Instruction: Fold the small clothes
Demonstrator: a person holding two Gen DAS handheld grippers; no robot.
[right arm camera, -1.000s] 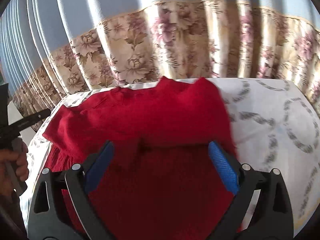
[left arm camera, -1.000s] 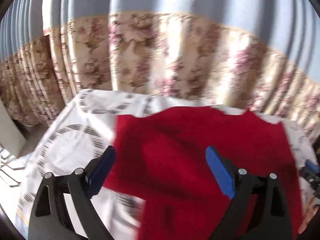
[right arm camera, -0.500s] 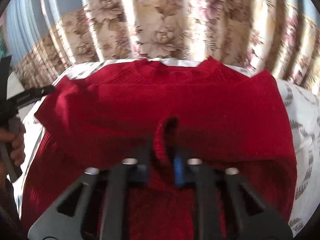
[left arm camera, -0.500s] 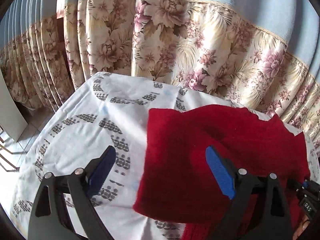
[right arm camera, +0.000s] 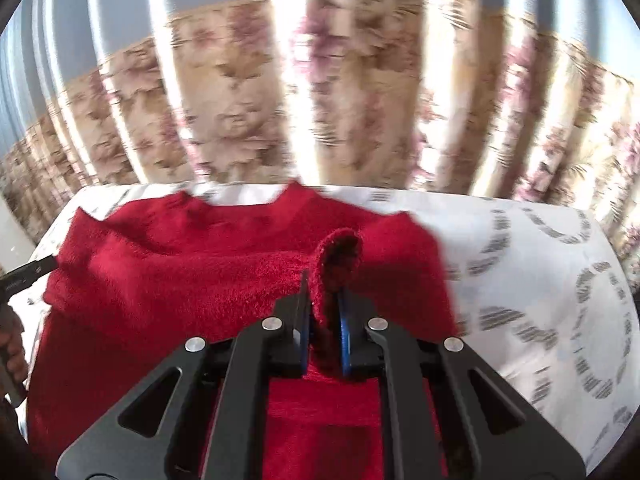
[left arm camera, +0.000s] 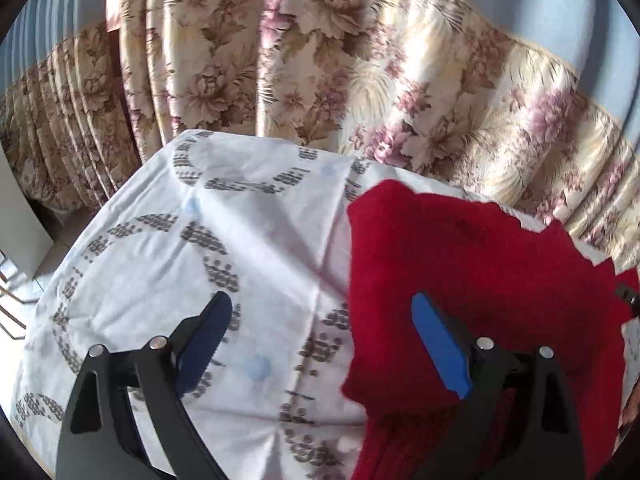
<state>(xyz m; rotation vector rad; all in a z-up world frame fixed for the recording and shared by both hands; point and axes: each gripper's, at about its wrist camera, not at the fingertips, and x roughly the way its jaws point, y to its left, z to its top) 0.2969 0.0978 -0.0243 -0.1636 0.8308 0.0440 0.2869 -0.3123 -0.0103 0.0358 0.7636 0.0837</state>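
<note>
A red knitted sweater (right arm camera: pixel 192 280) lies partly folded on the white patterned cloth (right arm camera: pixel 540 280). My right gripper (right arm camera: pixel 324 312) is shut on a pinched-up fold of the red sweater, which sticks up between the blue pads. In the left wrist view the sweater (left arm camera: pixel 480 280) fills the right side, its left edge running between my fingers. My left gripper (left arm camera: pixel 324 340) is open above the cloth (left arm camera: pixel 240 260); its right blue pad (left arm camera: pixel 438 344) hangs over the sweater's edge, its left pad over bare cloth. Nothing is gripped there.
Flowered curtains (left arm camera: pixel 320 60) hang close behind the table's far edge. At the left of the right wrist view the other gripper's black tip (right arm camera: pixel 28 276) and a hand (right arm camera: pixel 12 344) sit at the sweater's side. Floor and a white panel (left arm camera: pixel 20 220) lie left.
My right gripper closed on a fold of the sweater and moved sideways, lifting the fold. The left view shifted left, showing more bare cloth; its gripper stayed open.
</note>
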